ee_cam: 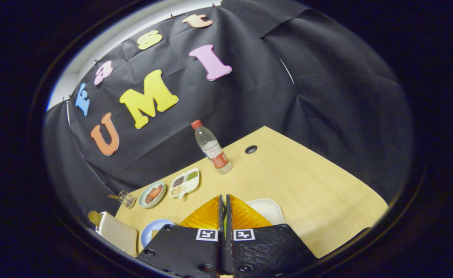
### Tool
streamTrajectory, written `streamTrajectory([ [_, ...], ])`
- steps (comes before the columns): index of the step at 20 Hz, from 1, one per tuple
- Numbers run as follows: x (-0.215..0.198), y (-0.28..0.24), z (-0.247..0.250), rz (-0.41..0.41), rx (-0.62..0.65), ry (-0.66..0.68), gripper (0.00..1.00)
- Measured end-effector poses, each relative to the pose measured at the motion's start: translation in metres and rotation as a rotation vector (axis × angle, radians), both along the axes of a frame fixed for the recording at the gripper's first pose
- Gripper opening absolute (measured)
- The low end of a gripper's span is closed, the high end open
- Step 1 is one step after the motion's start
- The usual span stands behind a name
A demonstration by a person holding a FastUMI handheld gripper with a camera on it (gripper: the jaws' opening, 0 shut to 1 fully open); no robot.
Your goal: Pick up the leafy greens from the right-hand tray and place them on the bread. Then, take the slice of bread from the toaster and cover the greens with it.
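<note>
My gripper [224, 197] is held above the wooden table [307, 185], its orange fingers [207, 216] pressed almost together. A thin sliver of green, which looks like the leafy greens [225, 228], shows in the narrow slit between them. Just behind the right finger lies the white tray [268, 208], mostly hidden. To the left of the fingers a blue plate [152, 231] carries a tan piece, probably the bread, partly covered by the left finger. Further left stands the cream toaster [117, 233] with a brown slice [94, 218] sticking out of it.
Beyond the fingers stand a clear bottle with a red cap [213, 148], a white divided dish of seasonings [185, 182], a bowl of orange-red food [152, 194] and a small glass jar [126, 199]. A cable hole [251, 149] sits near the table's far edge.
</note>
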State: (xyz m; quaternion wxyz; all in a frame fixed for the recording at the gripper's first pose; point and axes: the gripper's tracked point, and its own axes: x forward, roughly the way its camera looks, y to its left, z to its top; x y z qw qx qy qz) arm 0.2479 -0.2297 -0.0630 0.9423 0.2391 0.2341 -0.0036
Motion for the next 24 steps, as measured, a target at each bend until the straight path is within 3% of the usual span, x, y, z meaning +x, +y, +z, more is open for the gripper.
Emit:
streamTrajectory([
  [5, -0.005, 0.057, 0.027, 0.04, -0.007, -0.042, 0.0],
  [12, -0.013, 0.178, 0.052, 0.152, 0.001, -0.099, 0.0],
  [18, -0.01, 0.276, 0.031, 0.25, 0.007, -0.084, 0.0],
  [24, -0.01, 0.329, 0.003, 0.289, 0.098, -0.065, 0.0],
])
